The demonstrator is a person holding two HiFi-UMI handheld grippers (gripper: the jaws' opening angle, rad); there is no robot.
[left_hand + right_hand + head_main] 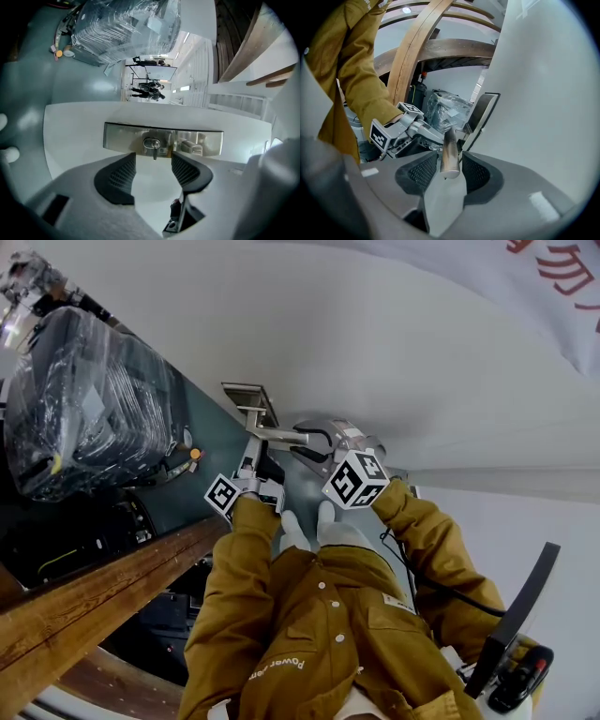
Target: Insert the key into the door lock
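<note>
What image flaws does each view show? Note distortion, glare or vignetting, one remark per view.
Head view: highlights glint on the plastic-wrapped bundle; lower left falls into shadow. Left gripper view: fisheye, black corners; the lock plate mirrors its surroundings. Right gripper view: fisheye bows the wooden beam; the door handle carries a bright sheen.

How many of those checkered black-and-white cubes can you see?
2. One cube rides on the left gripper, the other cube on the right gripper. I see no others, though some could be hidden.
</note>
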